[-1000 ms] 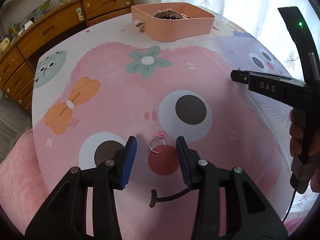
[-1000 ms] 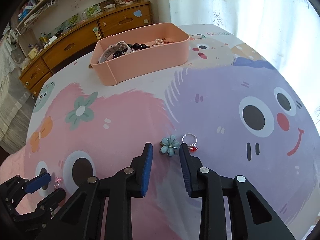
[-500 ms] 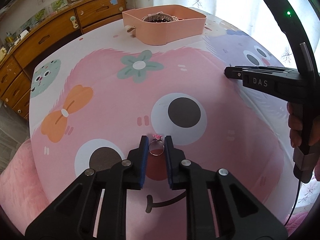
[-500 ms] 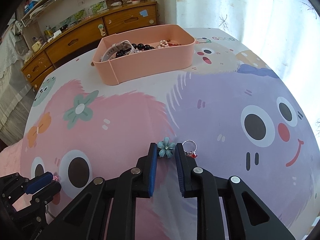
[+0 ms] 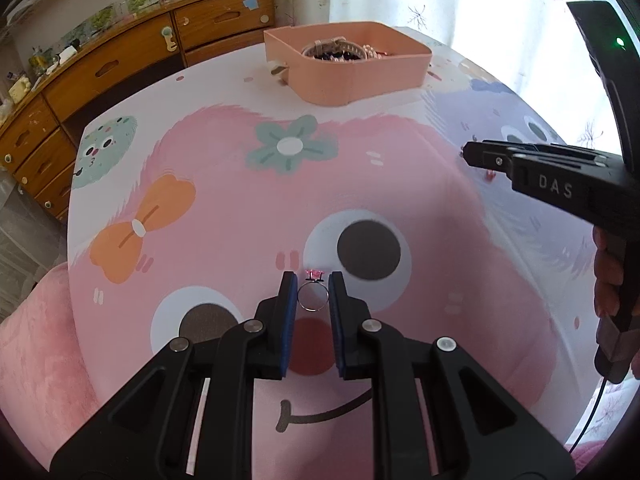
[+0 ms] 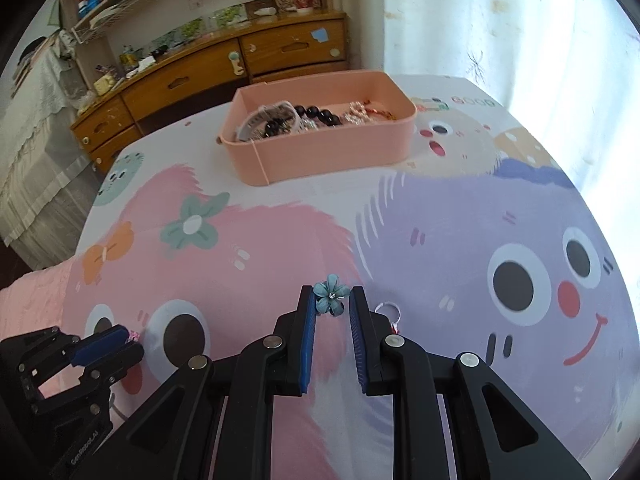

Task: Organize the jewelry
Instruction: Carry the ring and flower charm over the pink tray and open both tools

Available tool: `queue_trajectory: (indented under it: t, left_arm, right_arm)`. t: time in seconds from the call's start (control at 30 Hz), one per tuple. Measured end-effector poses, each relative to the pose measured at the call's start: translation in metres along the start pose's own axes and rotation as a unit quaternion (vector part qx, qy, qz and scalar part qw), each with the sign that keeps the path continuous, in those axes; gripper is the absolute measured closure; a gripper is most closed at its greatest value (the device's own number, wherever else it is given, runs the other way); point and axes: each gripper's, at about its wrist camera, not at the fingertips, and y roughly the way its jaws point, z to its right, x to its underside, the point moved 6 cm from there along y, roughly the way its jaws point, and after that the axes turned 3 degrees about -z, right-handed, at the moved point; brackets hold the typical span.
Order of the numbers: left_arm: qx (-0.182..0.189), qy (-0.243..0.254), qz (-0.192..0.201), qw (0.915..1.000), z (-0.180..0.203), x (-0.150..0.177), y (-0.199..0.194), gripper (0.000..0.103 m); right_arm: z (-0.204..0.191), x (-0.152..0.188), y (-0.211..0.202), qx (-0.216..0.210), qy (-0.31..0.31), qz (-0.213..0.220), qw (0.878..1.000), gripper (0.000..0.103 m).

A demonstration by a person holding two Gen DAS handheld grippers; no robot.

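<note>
My left gripper (image 5: 313, 294) clamped on silver ring (image 5: 312, 297), pink stone at tip, lower centre of left view. My right gripper (image 6: 331, 304) pinching blue flower piece (image 6: 329, 299), lower centre of right view; second ring (image 6: 389, 314) on tablecloth (image 6: 440, 208) just right of it. Pink tray (image 6: 320, 152) with jewelry, upper centre.

Left black two-finger gripper with blue pads (image 5: 313, 294): jaws drawn in, pads clamped against a thin silver ring with a pink stone (image 5: 312, 296). Right black two-finger gripper with blue pads (image 6: 331, 303): jaws narrowed, pinching a small blue flower ornament (image 6: 330, 299) at the fingertips.
</note>
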Motion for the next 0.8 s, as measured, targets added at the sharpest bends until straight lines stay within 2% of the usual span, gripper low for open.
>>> queue_trajectory:
  t: [0.33, 0.53, 0.8]
  left_arm:
    - [0.002, -0.050, 0.060, 0.9969, 0.017, -0.068, -0.026, 0.090]
    - [-0.002, -0.084, 0.112, 0.9901, 0.025, -0.118, -0.038, 0.090]
    - [-0.034, -0.120, 0.162, 0.9789, 0.026, -0.179, -0.035, 0.090]
  right_arm:
    - [0.002, -0.057, -0.038, -0.034, -0.052, 0.066, 0.996, 0.086]
    - [0.010, -0.096, -0.053, -0.053, -0.071, 0.098, 0.991, 0.086]
    - [0.035, -0.149, -0.062, -0.073, -0.077, 0.130, 0.986, 0.086]
